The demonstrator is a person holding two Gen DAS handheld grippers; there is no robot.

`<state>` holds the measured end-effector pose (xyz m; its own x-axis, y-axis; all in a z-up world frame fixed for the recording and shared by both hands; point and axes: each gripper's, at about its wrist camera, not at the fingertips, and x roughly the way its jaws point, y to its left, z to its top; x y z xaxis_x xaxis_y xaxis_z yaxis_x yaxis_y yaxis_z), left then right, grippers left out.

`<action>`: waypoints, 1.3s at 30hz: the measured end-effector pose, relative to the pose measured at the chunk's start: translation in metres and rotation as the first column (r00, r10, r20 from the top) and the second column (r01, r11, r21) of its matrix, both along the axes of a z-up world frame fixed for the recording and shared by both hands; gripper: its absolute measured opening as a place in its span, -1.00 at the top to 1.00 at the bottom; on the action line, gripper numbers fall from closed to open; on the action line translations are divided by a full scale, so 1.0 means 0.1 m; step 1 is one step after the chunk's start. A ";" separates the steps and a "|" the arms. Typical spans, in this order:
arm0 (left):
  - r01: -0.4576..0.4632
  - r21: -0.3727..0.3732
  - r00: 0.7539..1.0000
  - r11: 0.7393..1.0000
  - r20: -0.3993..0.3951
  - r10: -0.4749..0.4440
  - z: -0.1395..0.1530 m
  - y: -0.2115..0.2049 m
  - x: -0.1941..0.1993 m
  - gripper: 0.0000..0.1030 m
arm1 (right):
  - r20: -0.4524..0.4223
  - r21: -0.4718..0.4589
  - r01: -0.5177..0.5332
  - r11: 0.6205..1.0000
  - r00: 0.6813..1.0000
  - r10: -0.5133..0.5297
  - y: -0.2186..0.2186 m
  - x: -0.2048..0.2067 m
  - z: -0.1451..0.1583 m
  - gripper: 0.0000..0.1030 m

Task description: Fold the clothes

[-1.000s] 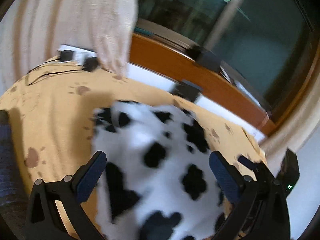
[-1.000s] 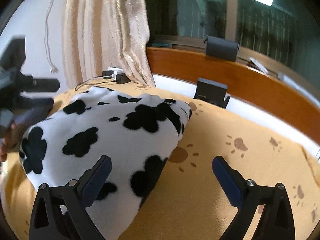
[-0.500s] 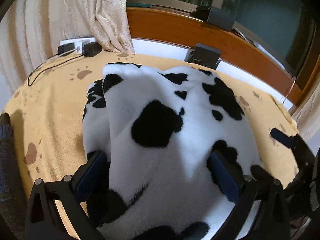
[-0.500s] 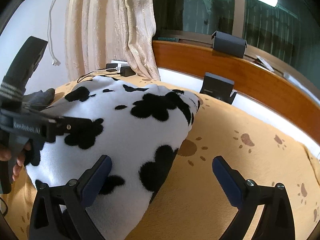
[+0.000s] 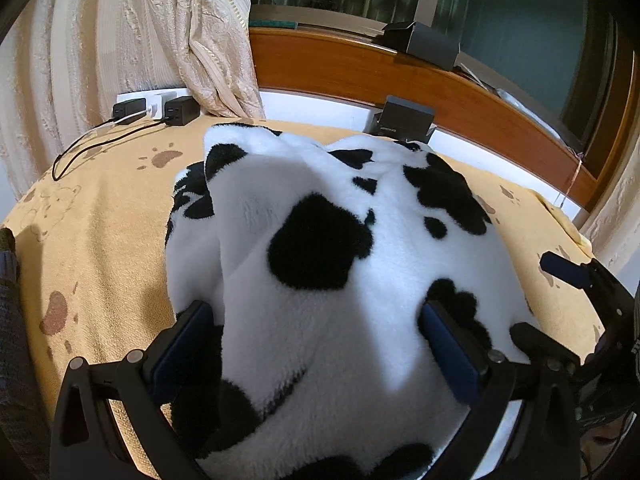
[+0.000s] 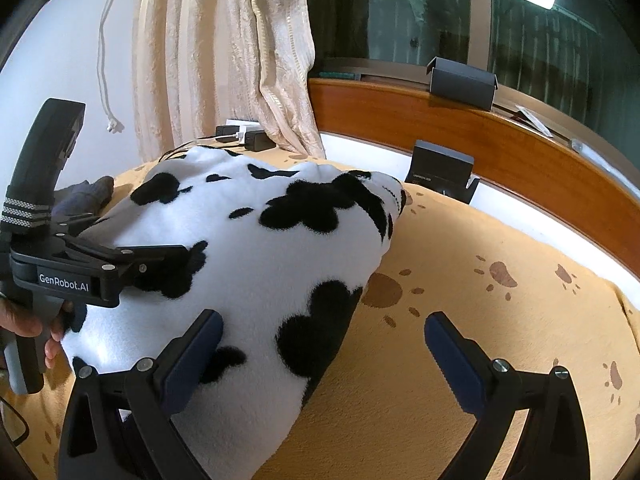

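Note:
A fluffy white garment with black cow spots point(image 5: 320, 264) lies bunched on a yellow paw-print bedspread point(image 5: 104, 240). My left gripper point(image 5: 316, 340) is open, its blue pads on either side of the garment's near end, the fleece bulging between them. In the right wrist view the garment point(image 6: 256, 264) fills the left half. My right gripper point(image 6: 324, 352) is open, its left finger point(image 6: 192, 352) against the garment's near right edge, its right finger over bare bedspread. The left gripper shows there too point(image 6: 176, 254), pressed on the garment's left side.
A wooden ledge point(image 6: 500, 152) runs along the back below a dark window, with dark boxes point(image 6: 442, 170) on and in front of it. Chargers and cables point(image 5: 160, 112) lie at the back left by a cream curtain point(image 5: 192, 36). A dark cloth point(image 6: 86, 198) lies left.
The left gripper has swung down and closer onto the garment, which now bulges between its pads. The right gripper edged forward; the garment's edge now touches its left finger.

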<state>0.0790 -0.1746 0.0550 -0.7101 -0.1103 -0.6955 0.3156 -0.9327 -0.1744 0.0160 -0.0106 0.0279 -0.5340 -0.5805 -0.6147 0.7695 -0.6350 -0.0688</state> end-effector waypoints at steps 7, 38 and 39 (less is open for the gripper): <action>-0.005 -0.015 1.000 1.000 -0.027 0.004 -0.01 0.02 0.04 -1.00 | 0.001 0.002 0.001 1.000 1.000 -0.001 0.00 0.00 0.00 -0.98; -0.021 -0.039 0.994 0.999 -0.104 0.016 0.01 0.05 0.13 -1.00 | 0.367 -0.015 -0.151 0.988 0.919 0.146 -1.09 -0.96 0.26 -0.98; -0.021 -0.035 0.994 0.999 -0.106 0.017 0.01 0.04 0.13 -1.00 | 0.384 0.029 -0.164 0.986 0.913 0.140 -1.22 -0.99 0.16 -0.98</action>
